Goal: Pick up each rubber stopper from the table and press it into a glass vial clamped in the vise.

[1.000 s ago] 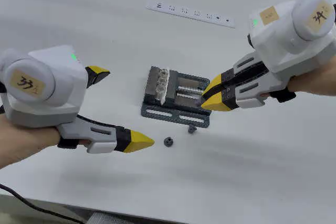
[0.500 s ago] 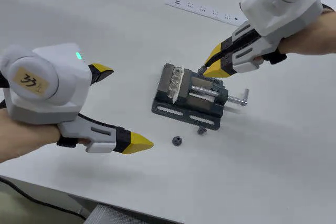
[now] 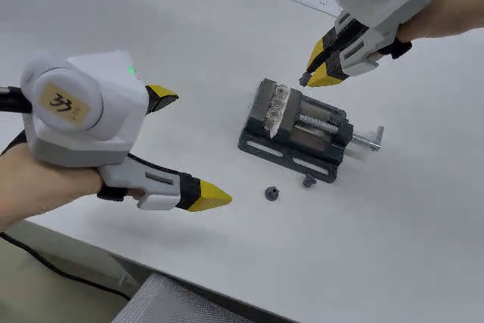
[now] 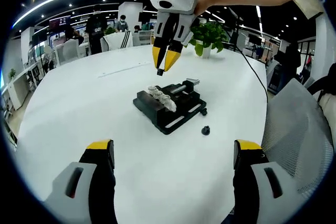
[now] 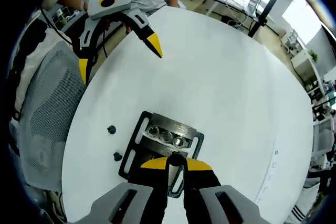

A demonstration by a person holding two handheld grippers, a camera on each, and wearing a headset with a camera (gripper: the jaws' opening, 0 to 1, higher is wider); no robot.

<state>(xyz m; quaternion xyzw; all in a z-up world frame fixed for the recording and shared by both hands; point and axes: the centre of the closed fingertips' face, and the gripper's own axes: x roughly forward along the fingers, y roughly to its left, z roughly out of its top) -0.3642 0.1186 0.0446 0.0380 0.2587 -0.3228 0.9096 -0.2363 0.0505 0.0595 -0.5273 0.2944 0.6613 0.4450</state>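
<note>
Your right gripper [image 3: 314, 77], clamped on a dark rubber stopper [image 3: 304, 79], hangs just far of the vise [image 3: 261, 145], so the glass vials [image 3: 276, 104] lie below and near of its tips; the spread-jawed left gripper [image 3: 193, 147] is well apart.

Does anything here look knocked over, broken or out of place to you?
Nothing stands out. The glass vials stand in a row, clamped in the vise, which sits flat on the table. Two loose rubber stoppers lie beside it, and the right gripper holds a third stopper over the vise.
</note>
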